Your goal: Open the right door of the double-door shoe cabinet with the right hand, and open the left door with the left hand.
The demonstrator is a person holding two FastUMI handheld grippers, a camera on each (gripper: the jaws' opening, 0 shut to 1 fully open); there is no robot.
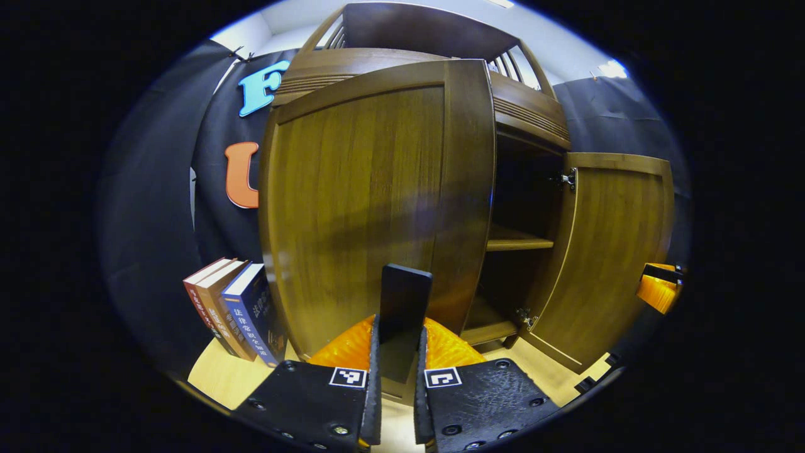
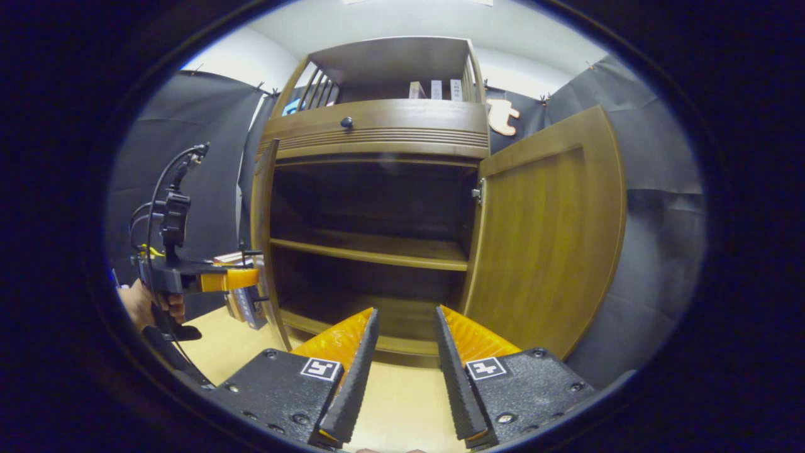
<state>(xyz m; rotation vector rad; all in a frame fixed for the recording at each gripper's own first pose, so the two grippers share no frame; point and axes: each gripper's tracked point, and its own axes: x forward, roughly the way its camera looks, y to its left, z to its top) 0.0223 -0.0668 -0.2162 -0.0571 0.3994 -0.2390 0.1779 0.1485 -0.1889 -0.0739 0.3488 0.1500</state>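
The left gripper [image 1: 397, 371] points level at the left door [image 1: 371, 207], jaws clamped on its dark handle [image 1: 402, 308]. The right gripper [image 2: 405, 352] faces the cabinet shelf [image 2: 371, 251], jaws apart and empty, beside the swung-open right door [image 2: 547, 233]. Books [image 1: 236, 308] lean beside the cabinet in the left gripper view.

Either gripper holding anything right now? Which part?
Left gripper clamps the dark flat handle of the brown wooden left door. Right gripper holds nothing.

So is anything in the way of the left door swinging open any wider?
Possibly. A row of books leans on the wooden surface just left of the cabinet, on the side the left door swings toward. The left gripper grips its handle; nothing else visible blocks it.
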